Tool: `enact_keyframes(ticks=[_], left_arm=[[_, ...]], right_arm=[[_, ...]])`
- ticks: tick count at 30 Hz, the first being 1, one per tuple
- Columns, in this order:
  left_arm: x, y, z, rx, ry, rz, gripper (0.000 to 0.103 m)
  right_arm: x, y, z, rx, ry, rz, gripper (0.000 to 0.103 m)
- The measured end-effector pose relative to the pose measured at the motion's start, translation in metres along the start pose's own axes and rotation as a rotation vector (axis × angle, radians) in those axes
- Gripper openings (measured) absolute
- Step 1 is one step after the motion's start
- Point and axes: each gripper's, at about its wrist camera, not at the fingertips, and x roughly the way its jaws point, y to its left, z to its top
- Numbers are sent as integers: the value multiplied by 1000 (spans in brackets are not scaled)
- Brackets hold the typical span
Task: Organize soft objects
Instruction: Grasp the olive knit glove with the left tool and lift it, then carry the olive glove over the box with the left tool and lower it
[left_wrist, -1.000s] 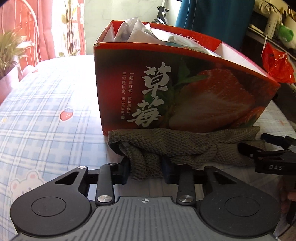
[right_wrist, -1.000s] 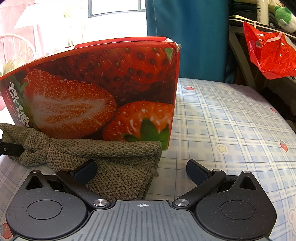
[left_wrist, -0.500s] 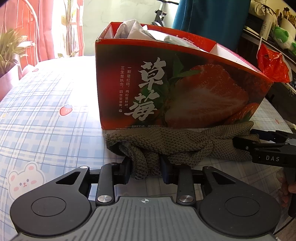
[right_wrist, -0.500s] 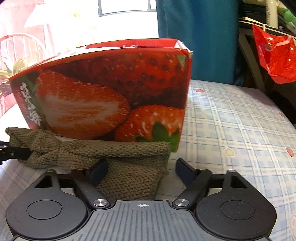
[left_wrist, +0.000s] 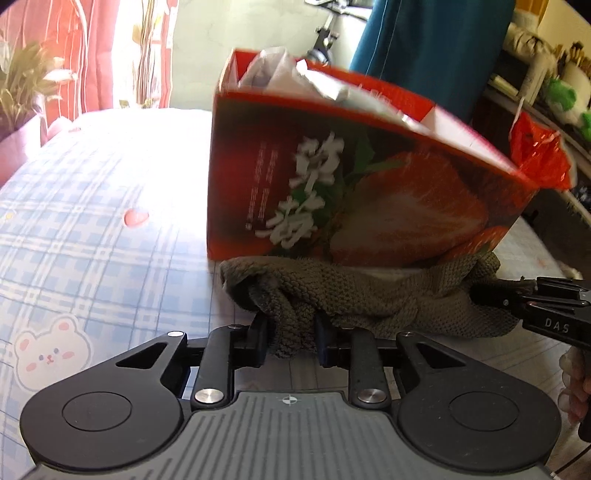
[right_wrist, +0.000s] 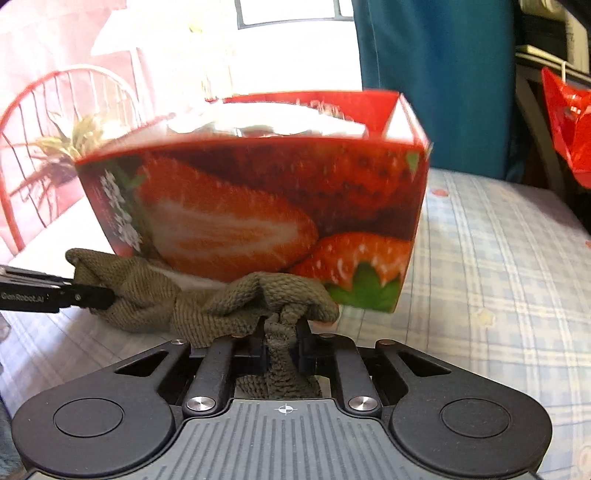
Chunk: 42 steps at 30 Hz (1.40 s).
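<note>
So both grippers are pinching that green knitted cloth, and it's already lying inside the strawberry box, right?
Not quite. Both the left gripper and the right gripper do pinch the green knitted cloth, but it is not inside the strawberry box. It hangs in front of the box, low along its front wall, as the left wrist view shows.

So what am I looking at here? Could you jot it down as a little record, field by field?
surface: checked tablecloth with strawberry and bear prints
item being handled: olive knitted cloth, lying in front of the box
left gripper: shut on one end of the cloth
right gripper: shut on the other end
container: red strawberry box, open top, pale crumpled items inside
background: red plastic bag, potted plant
</note>
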Motion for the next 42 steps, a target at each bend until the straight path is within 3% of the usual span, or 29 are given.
enact_keyframes(ticks=[11,20,23,28,35,42], left_arm=[[-74,0,30,24,-218,-57,26],[-106,-9,95,131,-315,-76,26],[-96,-15,118,176,-286,-79,26],[-62,-23,140,216,-171,-89,26],[-15,-31,143,260,-28,-78,26],[16,-26,149,240,47,-68,26]], right_arm=[[-61,5,43,-71,-142,83,12],[-85,13,125,-185,-245,97,12],[-84,11,152,-227,-235,77,12],[-59,3,177,-239,-157,45,12],[-14,5,167,-233,-21,34,12],[22,7,162,-177,90,11,12]])
